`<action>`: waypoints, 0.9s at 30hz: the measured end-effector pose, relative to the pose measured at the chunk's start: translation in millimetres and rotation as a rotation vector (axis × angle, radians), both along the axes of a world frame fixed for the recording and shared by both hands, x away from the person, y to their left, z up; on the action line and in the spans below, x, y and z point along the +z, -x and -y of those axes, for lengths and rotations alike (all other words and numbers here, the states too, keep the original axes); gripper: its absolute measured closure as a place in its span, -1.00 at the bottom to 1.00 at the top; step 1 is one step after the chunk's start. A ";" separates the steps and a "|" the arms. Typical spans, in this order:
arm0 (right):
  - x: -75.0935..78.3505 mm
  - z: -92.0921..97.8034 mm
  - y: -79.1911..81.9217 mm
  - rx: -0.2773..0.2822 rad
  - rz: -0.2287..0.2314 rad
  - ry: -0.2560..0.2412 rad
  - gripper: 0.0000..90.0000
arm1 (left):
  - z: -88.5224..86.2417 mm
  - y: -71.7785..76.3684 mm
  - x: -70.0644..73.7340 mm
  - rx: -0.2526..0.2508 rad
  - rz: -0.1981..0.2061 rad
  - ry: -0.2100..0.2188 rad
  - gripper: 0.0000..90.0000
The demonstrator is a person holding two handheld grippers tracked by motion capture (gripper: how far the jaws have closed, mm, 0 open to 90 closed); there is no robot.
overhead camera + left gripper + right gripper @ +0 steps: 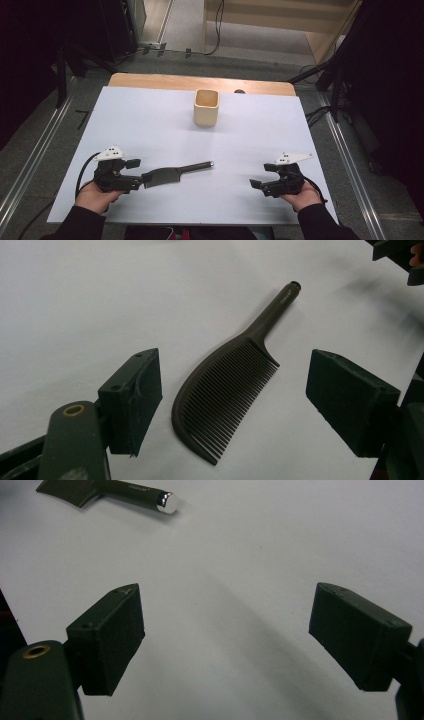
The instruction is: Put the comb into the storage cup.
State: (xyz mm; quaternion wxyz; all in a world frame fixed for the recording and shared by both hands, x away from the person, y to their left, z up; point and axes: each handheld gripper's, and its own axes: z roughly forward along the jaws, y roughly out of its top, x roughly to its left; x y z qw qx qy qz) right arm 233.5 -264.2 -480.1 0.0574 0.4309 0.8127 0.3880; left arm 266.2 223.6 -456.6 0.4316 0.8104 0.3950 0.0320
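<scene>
A dark brown comb (172, 174) with a long handle lies flat on the white sheet (150, 125), handle pointing right. My left gripper (136, 173) is open, its jaws wide on either side of the comb's toothed end (225, 400) without touching it. My right gripper (261, 176) is open over bare sheet at the front right, holding nothing. The right gripper view catches the comb's handle tip (165, 501) at its top left.
A cream square cup (206, 107) stands upright at the back middle of the sheet. The wooden table edge (200, 82) shows behind it. Dark equipment, cables and metal rails surround the table.
</scene>
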 end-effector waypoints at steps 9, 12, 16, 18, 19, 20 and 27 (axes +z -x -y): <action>0.1 0.3 -0.2 -0.004 -0.003 -0.003 -0.71 | 0.0 -0.2 -0.1 -0.001 -0.004 -0.003 -0.49; 0.1 0.2 -0.3 -0.005 -0.004 -0.005 -0.71 | -0.1 -0.4 -0.2 -0.001 -0.006 -0.003 -0.49; -0.1 0.2 -0.4 -0.001 -0.005 -0.004 -0.71 | 0.1 -0.4 -0.3 -0.001 -0.007 -0.003 -0.49; -0.2 0.2 -0.4 0.000 -0.006 -0.005 -0.71 | 0.2 -0.4 -0.5 -0.001 -0.008 -0.002 -0.49; -0.3 0.1 -0.5 0.000 -0.006 -0.005 -0.71 | 0.1 -0.5 -0.6 -0.001 -0.008 -0.001 -0.49; -0.3 0.2 -0.5 0.002 -0.006 -0.004 -0.71 | 0.1 -0.5 -0.5 -0.001 -0.008 -0.002 -0.49; -0.6 0.3 -0.7 0.004 -0.005 -0.002 -0.71 | 0.3 -0.5 -0.6 -0.004 -0.011 -0.002 -0.49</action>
